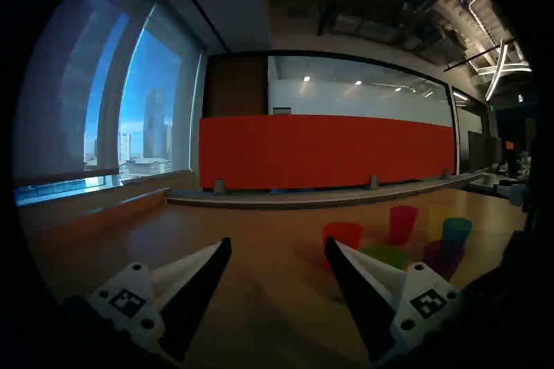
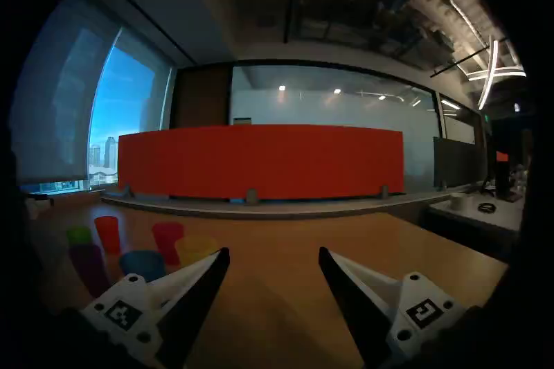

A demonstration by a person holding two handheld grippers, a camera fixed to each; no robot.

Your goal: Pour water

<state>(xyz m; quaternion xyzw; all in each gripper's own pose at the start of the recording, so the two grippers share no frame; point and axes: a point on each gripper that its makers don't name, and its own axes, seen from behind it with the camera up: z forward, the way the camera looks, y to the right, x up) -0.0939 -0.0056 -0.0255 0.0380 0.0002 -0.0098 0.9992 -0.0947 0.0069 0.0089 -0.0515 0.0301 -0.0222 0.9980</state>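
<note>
Across the brown wooden tabletop in front of me, both of my tools hang empty. My left gripper has its two white, black-faced fingers spread wide, with nothing between them but bare wood. In the left gripper view, a cluster of translucent plastic cups stands just beyond its right finger. An orange-red cup is nearest the fingertip, with a low green cup just beside it and a red cup behind. Toward the right edge are a yellow cup, a teal-blue cup and a dark purple cup. All stand upright. Whether any holds water I cannot tell in this dim light.

My right gripper likewise gapes wide and grips nothing. In the right gripper view the cups sit to the left of its left finger. The green cup and orange-red cup are farthest left, with the purple cup in front of them. The teal-blue cup and yellow cup are close to the finger, and the red cup stands between those two and a little behind.

Behind the table runs a long red partition panel with a glass wall above it. A tall window on the left shows blue sky and towers. Off to the right in the right gripper view, a pale side desk stands well apart from the cups.
</note>
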